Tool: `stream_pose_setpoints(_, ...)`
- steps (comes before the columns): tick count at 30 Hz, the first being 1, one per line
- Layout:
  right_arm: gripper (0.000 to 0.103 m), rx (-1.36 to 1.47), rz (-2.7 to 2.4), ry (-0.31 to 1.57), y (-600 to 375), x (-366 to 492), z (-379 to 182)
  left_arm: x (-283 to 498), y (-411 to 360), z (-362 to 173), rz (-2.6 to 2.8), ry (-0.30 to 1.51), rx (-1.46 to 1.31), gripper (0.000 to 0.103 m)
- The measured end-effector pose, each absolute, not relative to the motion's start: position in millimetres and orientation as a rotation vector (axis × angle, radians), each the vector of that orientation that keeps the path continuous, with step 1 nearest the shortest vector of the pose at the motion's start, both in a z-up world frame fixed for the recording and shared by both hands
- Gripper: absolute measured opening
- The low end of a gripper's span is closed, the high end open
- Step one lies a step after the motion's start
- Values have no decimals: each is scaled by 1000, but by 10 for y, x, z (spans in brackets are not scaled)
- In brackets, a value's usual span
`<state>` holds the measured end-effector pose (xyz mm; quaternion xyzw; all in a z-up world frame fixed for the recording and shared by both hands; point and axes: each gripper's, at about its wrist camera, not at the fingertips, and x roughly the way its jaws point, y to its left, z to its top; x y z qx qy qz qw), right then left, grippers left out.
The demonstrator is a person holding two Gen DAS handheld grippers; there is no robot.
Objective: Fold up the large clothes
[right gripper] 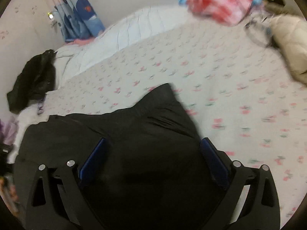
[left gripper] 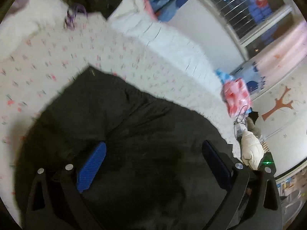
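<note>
Two sets of tongs are seen over a bed [right gripper: 220,80] covered by a white sheet printed with small pink flowers. A large black garment [left gripper: 119,118] is spread on this sheet, near the edge closest to the cameras, and is seen again in the right wrist view [right gripper: 134,126] with one corner pushed up into a peak.

The left tongs [left gripper: 153,159] are held wide apart above the dark cloth, nothing being clamped between the blue pads [left gripper: 92,168]. The right tongs [right gripper: 153,157] are likewise spread wide over the garment, with black fabric filling the gap between the fingers (whether the cloth is touched cannot be told).

A folded white quilt [right gripper: 134,28] is laid along the far side of the bed. A second dark garment [right gripper: 34,80] is heaped at the bed's left end, beside something white. A pink and red bundle [right gripper: 220,2] and a cream padded item [right gripper: 287,38] are placed near the other end. Blue patterned curtains [right gripper: 80,19] are hung by the wall.
</note>
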<state>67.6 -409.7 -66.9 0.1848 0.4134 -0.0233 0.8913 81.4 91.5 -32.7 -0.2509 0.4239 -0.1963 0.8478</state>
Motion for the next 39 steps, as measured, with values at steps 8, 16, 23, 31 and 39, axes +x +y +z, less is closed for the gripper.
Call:
stream_pose_setpoints(8,96,453,-1,877,-4175,437,-591,581,1081,-352,-386,900,-536,96)
stream_pose_setpoints(16,96,210,35,980,-3832,-404,-689,-482,1732,-252,-347,949,-530,96)
stream_pose_setpoints(23,96,393,202,839,-3744,-1218,-164,-1272,2069,-553,-427,1084,-877,96)
stream_pose_setpoints(31,96,716,359,903,-3749,-1642,-201,-1358,1472,-806,-587,1155,-1053,96)
stream_pose_setpoints(39,96,680,624,1122,-2448,-1302,-450,-1294,1349,-453,-583,1000,-1020,96)
